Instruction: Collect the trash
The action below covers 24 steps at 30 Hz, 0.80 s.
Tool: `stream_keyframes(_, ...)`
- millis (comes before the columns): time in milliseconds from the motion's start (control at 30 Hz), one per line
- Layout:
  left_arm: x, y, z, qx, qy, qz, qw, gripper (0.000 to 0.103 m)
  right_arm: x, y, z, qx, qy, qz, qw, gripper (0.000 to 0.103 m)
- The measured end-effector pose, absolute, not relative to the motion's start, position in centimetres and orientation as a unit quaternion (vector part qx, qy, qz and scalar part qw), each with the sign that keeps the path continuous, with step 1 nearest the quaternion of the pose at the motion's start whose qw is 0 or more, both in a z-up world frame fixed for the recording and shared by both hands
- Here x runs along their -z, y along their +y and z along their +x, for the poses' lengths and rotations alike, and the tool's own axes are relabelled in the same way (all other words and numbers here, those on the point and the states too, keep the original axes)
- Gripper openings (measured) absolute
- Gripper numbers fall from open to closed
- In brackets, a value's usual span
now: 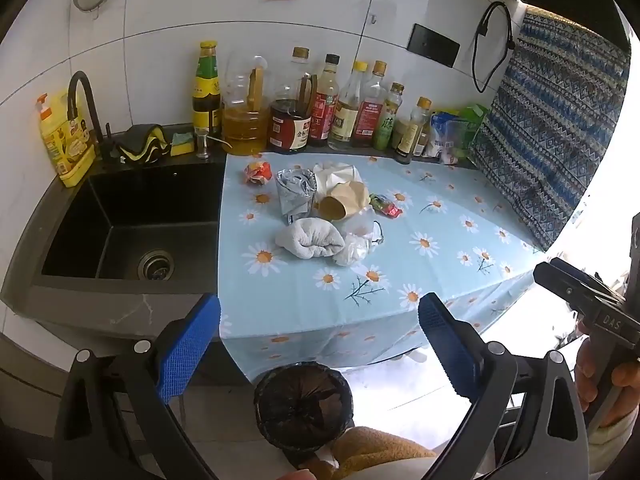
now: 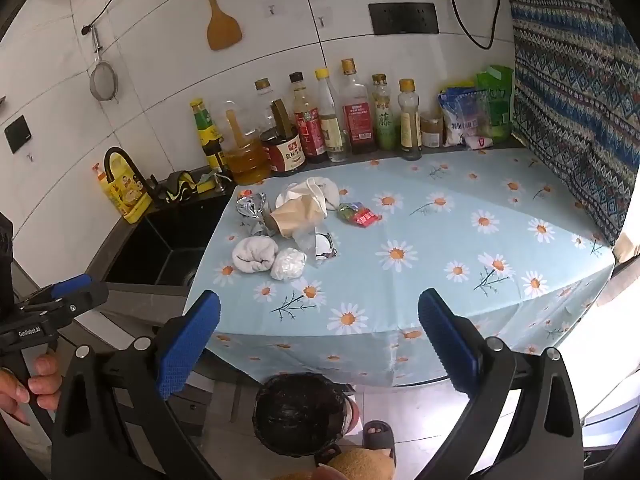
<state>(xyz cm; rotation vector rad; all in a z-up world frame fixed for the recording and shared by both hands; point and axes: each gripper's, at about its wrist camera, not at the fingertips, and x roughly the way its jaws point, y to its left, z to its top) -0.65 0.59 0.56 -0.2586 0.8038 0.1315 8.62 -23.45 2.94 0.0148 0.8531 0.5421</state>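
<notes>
At the far left a black sink (image 1: 132,224) is sunk into the bench, with a yellow soap bottle (image 1: 66,140) and a dark curved tap (image 1: 82,100) behind it and a yellow sponge (image 1: 182,143) on the back ledge. Right of the sink a pale blue daisy-print cloth (image 1: 440,216) covers the bench. The trash lies in a loose heap on the left part of that cloth, near the sink edge: a crumpled red and orange wrapper (image 1: 258,173) at the back, a crushed silver foil bag (image 1: 294,194) beside it, a brown paper cup (image 1: 340,204) on its side against white plastic, a rolled grey-white cloth wad (image 1: 308,242) at the front, a ball of clear plastic (image 1: 352,252) touching it, and a small red and green wrapper (image 1: 386,205) just to the right. A row of sauce and oil bottles (image 1: 320,108) stands along the tiled wall behind the heap. On the floor in front of the bench sits a round bin lined with a black bag (image 1: 304,404). The left tongs (image 1: 320,344) hover over the bench's front edge, spread wide with nothing between them. The right tongs (image 2: 320,344) hang beside them, equally wide apart and empty. A patterned blue curtain (image 1: 556,132) closes off the right side
</notes>
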Motion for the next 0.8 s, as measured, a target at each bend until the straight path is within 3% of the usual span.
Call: stream_keyframes(800,0.13,1.50,-1.03,-0.063,0.396,-0.144,0.905,0.096,-2.44,-23.00,8.73,-0.264,0.422,0.011,0.867,0.098)
